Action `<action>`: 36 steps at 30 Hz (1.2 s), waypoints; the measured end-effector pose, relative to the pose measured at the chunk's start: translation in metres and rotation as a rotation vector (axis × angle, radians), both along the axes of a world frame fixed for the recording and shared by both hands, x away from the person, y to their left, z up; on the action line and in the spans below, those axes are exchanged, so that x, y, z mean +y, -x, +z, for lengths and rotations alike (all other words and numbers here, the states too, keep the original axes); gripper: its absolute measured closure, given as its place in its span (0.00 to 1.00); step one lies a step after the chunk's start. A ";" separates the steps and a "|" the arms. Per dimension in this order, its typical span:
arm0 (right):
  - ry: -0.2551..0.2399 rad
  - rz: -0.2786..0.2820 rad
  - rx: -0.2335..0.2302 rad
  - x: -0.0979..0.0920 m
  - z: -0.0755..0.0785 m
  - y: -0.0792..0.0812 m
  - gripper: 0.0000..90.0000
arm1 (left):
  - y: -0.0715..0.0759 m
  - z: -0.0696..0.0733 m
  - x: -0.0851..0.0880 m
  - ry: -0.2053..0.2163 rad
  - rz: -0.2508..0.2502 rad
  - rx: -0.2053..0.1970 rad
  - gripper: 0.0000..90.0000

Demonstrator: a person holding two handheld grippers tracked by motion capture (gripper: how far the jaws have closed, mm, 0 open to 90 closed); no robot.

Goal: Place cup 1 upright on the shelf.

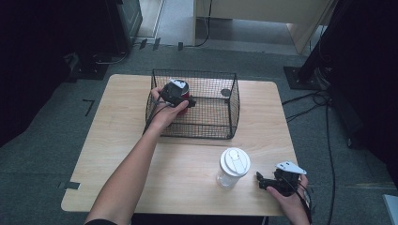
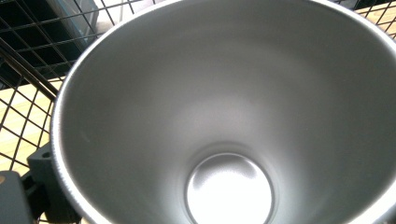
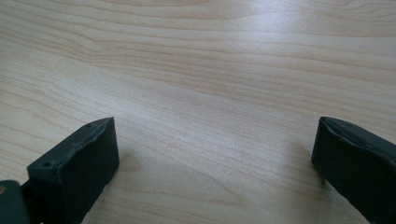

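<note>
The light wooden table [image 1: 117,154] with rounded corners spreads across the high view, standing on grey carpet. On its far half sits the black wire mesh basket [image 1: 232,105], open at the top. Over the basket's left wall comes the person's left forearm, and the left gripper [image 1: 187,101] hangs inside the basket's left part, clenched on a red cup with a brushed steel inside [image 2: 224,116]. From the left gripper view that cup's silvery bowl gapes wide, round bottom gleaming, mesh showing past its rim at the top left, one black jaw pressed against its outer wall at the lower left. In the high view just a sliver of red peeks out beside the hand, so whether the cup rests on the basket floor, I cannot tell.

Nearer the front edge stands a clear plastic tumbler with a white lid [image 1: 233,167], upright, well apart from the basket. Just to its right, low over the table, the right gripper [image 1: 259,180] rests released, jaws spread wide over bare wood grain, grasping nothing.
</note>
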State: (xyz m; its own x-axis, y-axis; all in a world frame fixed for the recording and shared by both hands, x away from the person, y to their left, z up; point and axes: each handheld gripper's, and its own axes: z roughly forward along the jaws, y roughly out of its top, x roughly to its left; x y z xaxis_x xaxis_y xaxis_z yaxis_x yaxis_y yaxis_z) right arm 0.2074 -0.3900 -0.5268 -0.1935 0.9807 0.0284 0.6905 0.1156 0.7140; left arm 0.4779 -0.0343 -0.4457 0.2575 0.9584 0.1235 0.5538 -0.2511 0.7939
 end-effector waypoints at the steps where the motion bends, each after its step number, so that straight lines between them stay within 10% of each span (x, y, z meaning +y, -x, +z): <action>1: 0.000 0.000 0.000 0.000 0.000 0.000 0.01 | 0.000 0.000 0.000 -0.004 0.006 0.002 0.00; 10: 0.000 0.000 0.000 0.000 0.000 0.000 0.01 | 0.004 0.002 -0.002 -0.041 0.037 -0.027 0.00; 36: 0.000 0.000 0.000 0.000 0.000 0.000 0.01 | 0.004 0.028 0.006 0.019 0.036 -0.076 0.00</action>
